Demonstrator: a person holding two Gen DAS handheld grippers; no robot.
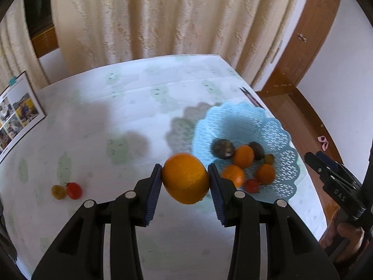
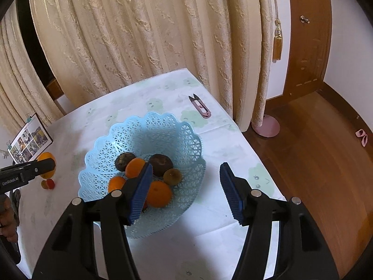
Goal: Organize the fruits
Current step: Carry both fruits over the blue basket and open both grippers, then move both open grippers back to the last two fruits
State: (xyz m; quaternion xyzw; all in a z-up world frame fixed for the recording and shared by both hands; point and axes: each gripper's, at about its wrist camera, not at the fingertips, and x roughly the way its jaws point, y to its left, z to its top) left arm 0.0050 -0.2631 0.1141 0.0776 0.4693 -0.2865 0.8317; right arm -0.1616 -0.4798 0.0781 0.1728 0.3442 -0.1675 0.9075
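Above table [image 1: 116, 107], left tongs [image 1: 185, 183] clamp orange [image 1: 185, 178].

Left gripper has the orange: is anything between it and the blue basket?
Nothing visible blocks it. The orange is clamped in the left gripper just beside the blue basket; the open right gripper hovers over it.

We record soft, bright daylight and gentle shadows on the surface [image 1: 139, 107], the darkest lying left of the basket [image 1: 275, 126]. We note slight motion blur in the left wrist view. Fisheye distortion bends both frames, with black vignetting at the corners.
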